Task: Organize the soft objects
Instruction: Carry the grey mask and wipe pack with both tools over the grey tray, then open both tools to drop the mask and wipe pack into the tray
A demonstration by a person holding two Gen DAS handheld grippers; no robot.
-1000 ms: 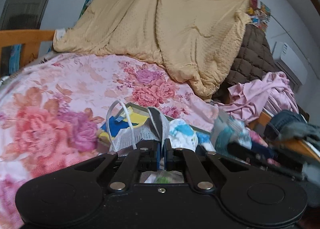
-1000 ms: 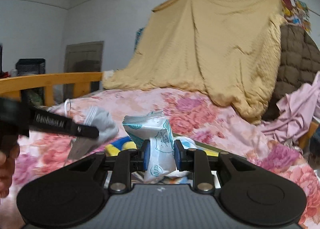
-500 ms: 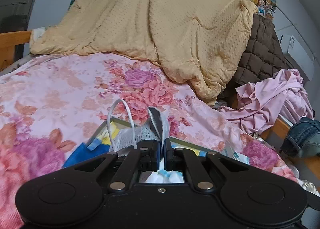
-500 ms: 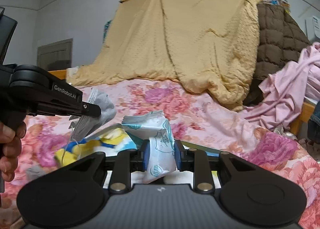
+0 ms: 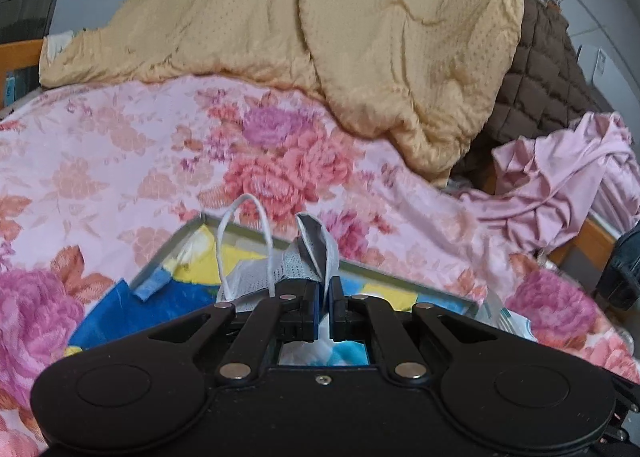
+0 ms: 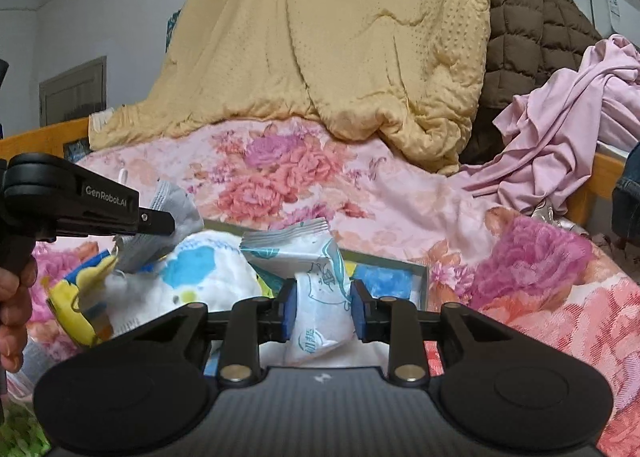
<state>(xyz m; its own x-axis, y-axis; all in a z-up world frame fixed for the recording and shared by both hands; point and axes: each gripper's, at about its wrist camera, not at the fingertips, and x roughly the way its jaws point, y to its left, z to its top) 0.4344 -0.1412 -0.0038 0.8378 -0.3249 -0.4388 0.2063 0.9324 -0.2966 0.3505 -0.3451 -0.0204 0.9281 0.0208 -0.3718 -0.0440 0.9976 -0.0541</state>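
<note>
Tray (image 6: pixel 420 277) lying straight ahead of and just under both tongs, on the flowered bedspread (image 5: pixel 120 145), long sides running across the view, already holding a white and blue cloth bundle (image 6: pixel 204 273). Judging this tray to be where the soft things are going. Hanging over its right half: right gripper (image 6: pixel 323 311), jaws opening around a white tissue packet (image 6: pixel 320 297) standing upright between the blue pads, long axis top to bottom, crimped top flaring above the fingers; pads looking barely in contact, so likely letting go, with the packet set to fall directly below rather than forward. Hovering over the tray's left half: left gripper (image 5: pixel 324 309), jaws pinched narrow on the edge of a grey face mask (image 5: pixel 304 257), mask body rising ahead of the fingertips and its white ear loop (image 5: pixel 244 241) arching up to the left. Seen from the right wrist view, sitting left of and slightly beyond the packet. Being nearer the tray's open right corner, right tongs appearing better placed to drop first.
</note>
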